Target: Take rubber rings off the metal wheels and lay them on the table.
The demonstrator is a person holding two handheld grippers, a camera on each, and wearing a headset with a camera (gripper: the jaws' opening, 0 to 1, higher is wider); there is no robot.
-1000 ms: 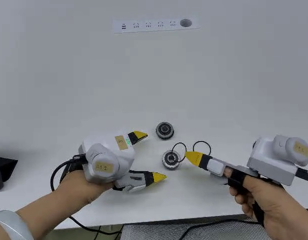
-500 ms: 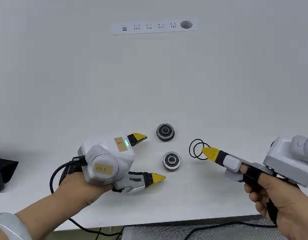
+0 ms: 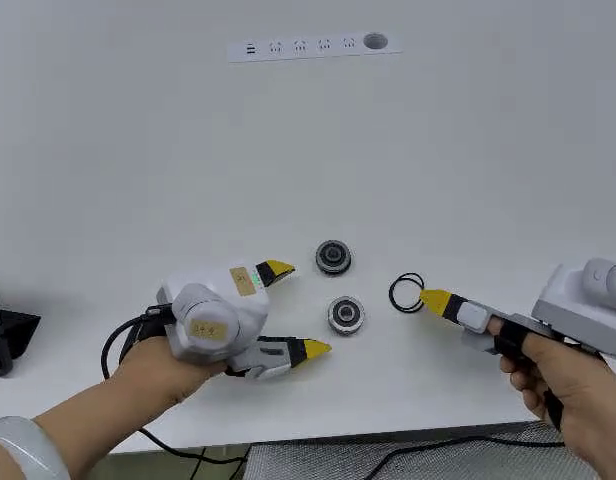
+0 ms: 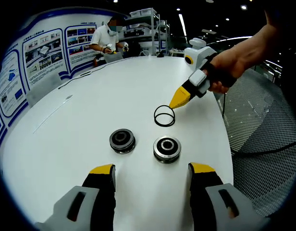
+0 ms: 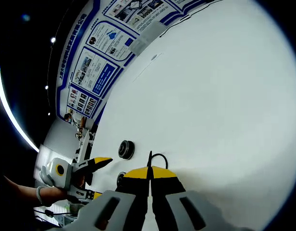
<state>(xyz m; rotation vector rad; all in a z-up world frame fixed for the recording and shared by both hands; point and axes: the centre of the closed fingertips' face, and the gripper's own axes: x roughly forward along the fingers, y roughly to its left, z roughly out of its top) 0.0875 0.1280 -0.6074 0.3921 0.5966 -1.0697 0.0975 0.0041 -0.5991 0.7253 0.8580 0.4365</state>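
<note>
A white table (image 3: 468,150) carries everything, with a white power strip (image 3: 312,45) lying at its far edge. A black object (image 3: 3,340) sits at the left edge (cut off, so what it is cannot be told). The left gripper (image 3: 298,308) is held low at the near left with its yellow-tipped jaws spread wide and nothing between them. A black cable (image 3: 123,340) loops out behind it. The right gripper (image 3: 435,299) reaches in from the near right with its jaws pressed together, and its tip touches the right rim of the rings (image 3: 391,294). Whether it pinches them cannot be told. Two wheels lie just right of the left gripper, a little apart. The far wheel (image 3: 332,257) has a dark rim and the near wheel (image 3: 345,314) a bright metal one. The rings lie flat on the table right of the wheels, off both of them (they look like two thin black loops overlapping). In the left gripper view the far wheel (image 4: 122,140) and near wheel (image 4: 167,148) lie between the left gripper (image 4: 152,168) and the rings (image 4: 155,115). The right gripper (image 4: 178,98) comes in beyond them. In the right gripper view the black loop shows just past the closed tips of the right gripper (image 5: 149,172).
</note>
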